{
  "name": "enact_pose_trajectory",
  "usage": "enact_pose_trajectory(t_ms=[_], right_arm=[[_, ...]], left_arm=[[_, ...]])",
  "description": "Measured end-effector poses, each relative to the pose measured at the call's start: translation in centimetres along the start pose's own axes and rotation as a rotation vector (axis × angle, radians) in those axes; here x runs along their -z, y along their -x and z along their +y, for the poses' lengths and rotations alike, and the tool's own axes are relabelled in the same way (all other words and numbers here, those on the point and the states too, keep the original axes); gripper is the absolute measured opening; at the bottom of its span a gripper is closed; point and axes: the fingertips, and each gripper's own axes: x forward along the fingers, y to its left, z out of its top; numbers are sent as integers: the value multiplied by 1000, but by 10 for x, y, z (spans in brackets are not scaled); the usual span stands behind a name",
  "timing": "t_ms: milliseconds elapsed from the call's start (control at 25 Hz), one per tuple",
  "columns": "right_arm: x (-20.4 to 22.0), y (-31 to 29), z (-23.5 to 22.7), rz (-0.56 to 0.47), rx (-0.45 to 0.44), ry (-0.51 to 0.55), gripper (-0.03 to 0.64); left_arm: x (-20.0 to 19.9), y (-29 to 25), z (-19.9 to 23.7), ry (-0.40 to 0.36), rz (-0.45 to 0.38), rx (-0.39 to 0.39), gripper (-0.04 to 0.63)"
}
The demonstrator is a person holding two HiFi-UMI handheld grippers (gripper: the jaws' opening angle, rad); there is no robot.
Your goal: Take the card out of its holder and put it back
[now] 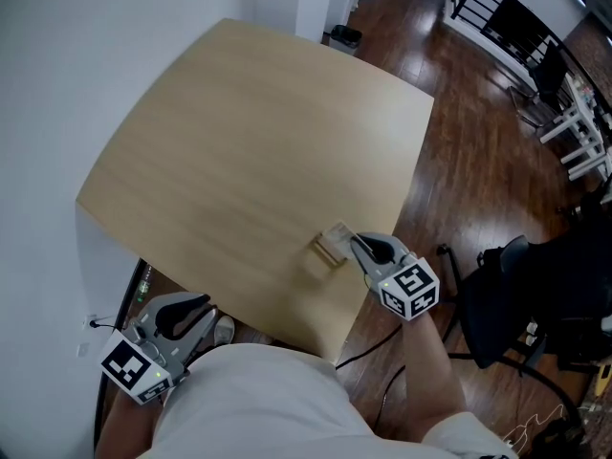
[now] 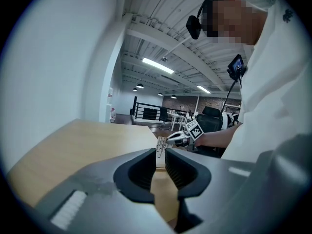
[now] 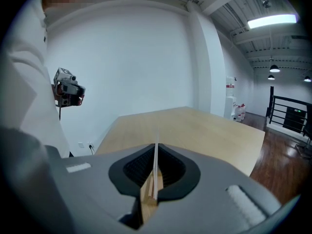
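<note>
From the head view, your right gripper sits at the wooden holder near the table edge, while your left gripper hangs off the table, clear of the work. The left gripper view shows its jaws slightly apart and empty. In the right gripper view, your jaws clamp the thin card, upright over the holder, likely to line it up with the slot.

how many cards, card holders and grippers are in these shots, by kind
card: 1
card holder: 1
grippers: 2 (left gripper, right gripper)
total: 4
</note>
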Motion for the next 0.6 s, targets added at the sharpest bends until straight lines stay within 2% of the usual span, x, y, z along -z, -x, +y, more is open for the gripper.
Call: enact_pose_trajectory(t_ms=[600], right_arm=[[0, -3, 3, -3, -12, 13, 20]], left_arm=[[3, 6, -10, -8, 1, -7, 66]])
